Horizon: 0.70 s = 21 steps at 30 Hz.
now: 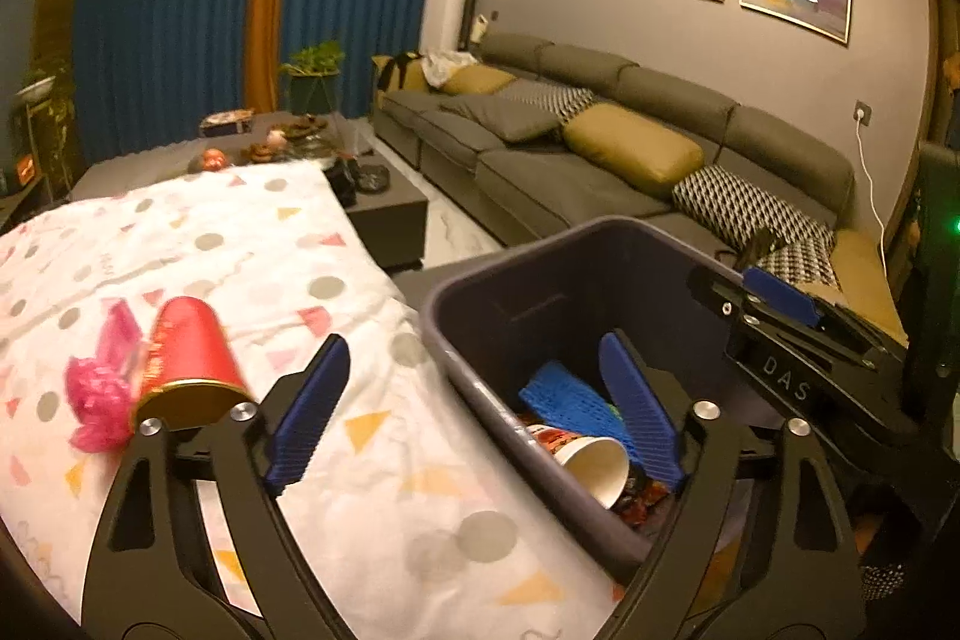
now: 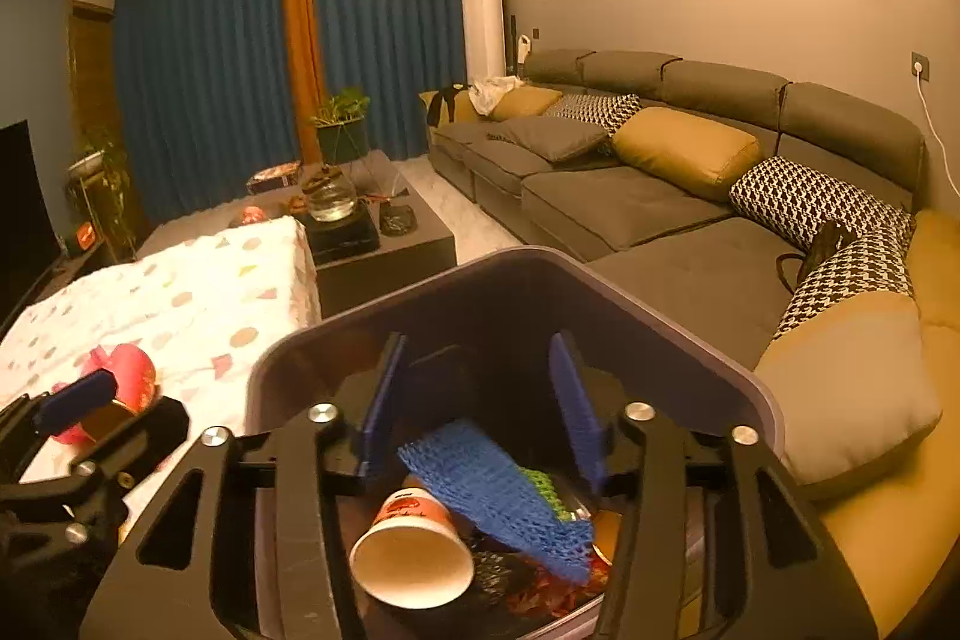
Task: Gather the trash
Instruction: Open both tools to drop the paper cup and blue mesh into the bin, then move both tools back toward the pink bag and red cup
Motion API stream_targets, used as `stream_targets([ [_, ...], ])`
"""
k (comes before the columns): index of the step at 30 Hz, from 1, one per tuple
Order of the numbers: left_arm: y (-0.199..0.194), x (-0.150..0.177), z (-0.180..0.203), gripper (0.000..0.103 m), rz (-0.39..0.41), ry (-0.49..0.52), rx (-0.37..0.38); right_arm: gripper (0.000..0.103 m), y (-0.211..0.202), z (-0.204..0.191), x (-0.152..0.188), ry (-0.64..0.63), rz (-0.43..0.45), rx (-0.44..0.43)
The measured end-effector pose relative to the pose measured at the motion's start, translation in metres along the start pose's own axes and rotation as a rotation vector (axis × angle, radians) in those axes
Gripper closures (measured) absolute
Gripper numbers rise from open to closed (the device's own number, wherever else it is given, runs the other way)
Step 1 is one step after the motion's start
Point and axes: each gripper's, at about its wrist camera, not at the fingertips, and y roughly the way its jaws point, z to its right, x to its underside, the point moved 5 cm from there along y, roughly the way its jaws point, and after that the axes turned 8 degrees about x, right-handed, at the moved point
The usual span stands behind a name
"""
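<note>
**Open bin mouth, crowded left edge**

The bin (image 2: pixel 708 340) stands with its mouth open upward, and the right gripper (image 2: pixel 480 400) hangs inside the rim with its jaws spread, the walls close on both sides. Below it the bin floor is taken by a paper cup (image 2: pixel 414 550) on its side and a blue mesh sleeve (image 2: pixel 498 484) lying across it. The left gripper (image 1: pixel 474 400), jaws apart, straddles the bin's near wall (image 1: pixel 480 370), one finger over the cloth-covered worktop (image 1: pixel 252 250). Just beside that finger lie a red cup (image 1: pixel 192 358) and pink wrapper (image 1: pixel 96 394). Farther across, the cloth lies bare.
</note>
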Motion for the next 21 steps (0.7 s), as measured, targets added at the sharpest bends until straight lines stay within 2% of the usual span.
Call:
stream_targets([
  [2, -0.01, -0.001, -0.007, 0.015, 0.017, 0.002, -0.023, 0.043, -0.007, -0.005, 0.001, 0.008, 0.011, -0.015],
  [5, -0.03, 0.001, -0.022, 0.014, 0.039, -0.006, -0.047, 0.041, -0.016, -0.015, 0.003, 0.011, 0.019, -0.04],
  [10, -0.066, 0.011, -0.064, 0.014, 0.073, -0.018, -0.152, 0.039, -0.029, -0.045, 0.01, -0.017, 0.019, -0.101],
  [17, -0.111, 0.032, -0.146, 0.014, 0.075, -0.134, -0.3, 0.038, -0.043, -0.108, 0.027, -0.092, -0.004, -0.195],
  [21, -0.138, 0.044, -0.181, 0.014, 0.09, -0.189, -0.37, 0.038, -0.042, -0.138, 0.034, -0.13, -0.023, -0.223],
])
